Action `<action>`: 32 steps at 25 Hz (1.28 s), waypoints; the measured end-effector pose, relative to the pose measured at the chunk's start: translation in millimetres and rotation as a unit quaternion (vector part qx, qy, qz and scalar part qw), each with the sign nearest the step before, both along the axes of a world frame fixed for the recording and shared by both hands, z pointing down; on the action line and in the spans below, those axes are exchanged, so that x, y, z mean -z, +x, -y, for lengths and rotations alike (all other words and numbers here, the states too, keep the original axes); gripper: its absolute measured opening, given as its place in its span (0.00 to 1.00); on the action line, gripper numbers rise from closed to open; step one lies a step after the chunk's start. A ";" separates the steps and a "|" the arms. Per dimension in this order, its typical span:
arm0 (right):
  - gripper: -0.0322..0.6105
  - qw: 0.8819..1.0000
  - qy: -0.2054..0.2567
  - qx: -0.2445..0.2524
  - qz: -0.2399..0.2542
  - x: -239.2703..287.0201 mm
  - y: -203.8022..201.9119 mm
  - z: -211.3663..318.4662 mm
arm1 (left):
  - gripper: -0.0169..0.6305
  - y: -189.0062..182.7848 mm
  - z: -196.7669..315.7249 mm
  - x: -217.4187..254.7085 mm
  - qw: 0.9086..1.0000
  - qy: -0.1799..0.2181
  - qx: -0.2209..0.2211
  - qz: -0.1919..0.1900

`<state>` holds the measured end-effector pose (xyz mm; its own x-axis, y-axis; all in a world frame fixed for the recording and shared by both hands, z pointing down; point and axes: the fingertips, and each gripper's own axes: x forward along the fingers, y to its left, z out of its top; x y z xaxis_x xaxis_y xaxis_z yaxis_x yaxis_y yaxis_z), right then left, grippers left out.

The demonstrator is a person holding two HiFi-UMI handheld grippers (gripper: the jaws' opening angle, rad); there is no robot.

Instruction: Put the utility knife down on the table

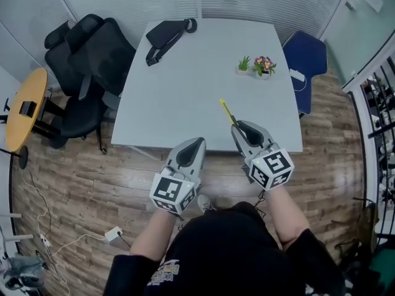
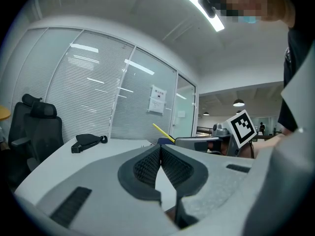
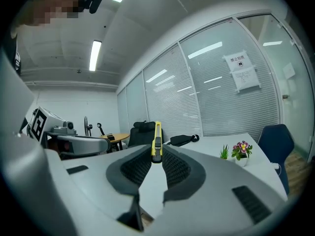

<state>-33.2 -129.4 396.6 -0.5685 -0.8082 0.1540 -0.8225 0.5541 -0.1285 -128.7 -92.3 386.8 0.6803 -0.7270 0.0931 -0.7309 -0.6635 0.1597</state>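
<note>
Utility knife (image 3: 157, 140): rear end hidden between pads, only yellow front showing. Right gripper (image 1: 242, 128) clamped on it; knife juts forward past tips, over table (image 1: 185, 91) near edge. Left gripper (image 2: 161, 149) closed, empty.

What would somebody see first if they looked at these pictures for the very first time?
Probably the bright yellow utility knife, pinched in the right gripper and poking out over the near edge of the pale table. Next comes the left gripper beside it, its jaws shut on nothing. At the table's far end lie a black bag and small flower pots.
</note>
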 end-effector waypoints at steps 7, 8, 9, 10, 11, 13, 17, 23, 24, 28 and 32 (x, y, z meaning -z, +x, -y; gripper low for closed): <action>0.16 1.000 -0.004 -0.012 -0.018 -1.7 -8.2 19.7 | 0.03 -3.9 19.4 -4.8 1.000 -0.006 -0.021 -0.010; 0.16 1.000 -0.005 -0.013 -0.020 -2.8 -8.4 23.5 | 0.03 -3.7 22.6 -6.8 1.000 -0.007 -0.023 -0.011; 0.16 1.000 -0.007 -0.013 -0.022 -4.3 -8.4 27.6 | 0.03 -3.7 25.8 -9.1 1.000 -0.009 -0.024 -0.011; 0.16 1.000 -0.009 -0.013 -0.023 -6.1 -8.6 31.7 | 0.03 -4.1 28.8 -11.7 1.000 -0.012 -0.024 -0.012; 0.16 1.000 -0.011 -0.013 -0.024 -8.4 -9.1 35.8 | 0.03 -4.8 31.5 -14.5 1.000 -0.015 -0.024 -0.012; 0.16 0.999 -0.017 -0.009 -0.028 -15.2 -10.4 44.9 | 0.03 -5.9 37.1 -20.4 1.000 -0.019 -0.021 -0.012; 0.16 0.999 -0.034 0.003 -0.030 -32.9 -11.5 67.9 | 0.03 -5.1 53.2 -31.3 0.999 -0.031 -0.010 -0.007; 0.16 0.997 -0.063 0.022 -0.028 -61.8 -8.6 108.2 | 0.03 2.9 79.5 -45.1 0.999 -0.049 0.002 0.006; 0.16 0.997 -0.068 0.026 -0.028 -66.5 -8.6 115.0 | 0.03 4.4 83.7 -47.4 0.999 -0.052 0.004 0.008; 0.16 0.995 -0.086 0.039 -0.031 -87.9 -11.4 139.3 | 0.03 9.5 97.5 -56.9 0.998 -0.063 0.007 0.015; 0.16 0.992 -0.107 0.051 -0.037 -111.7 -17.3 157.3 | 0.03 9.1 106.4 -68.6 0.997 -0.075 0.013 0.018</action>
<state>-50.5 -286.7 508.3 -0.6258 -0.6916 0.3607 -0.7756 0.6007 -0.1939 -119.6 -198.7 455.4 0.6550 -0.7209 0.2264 -0.7551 -0.6139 0.2300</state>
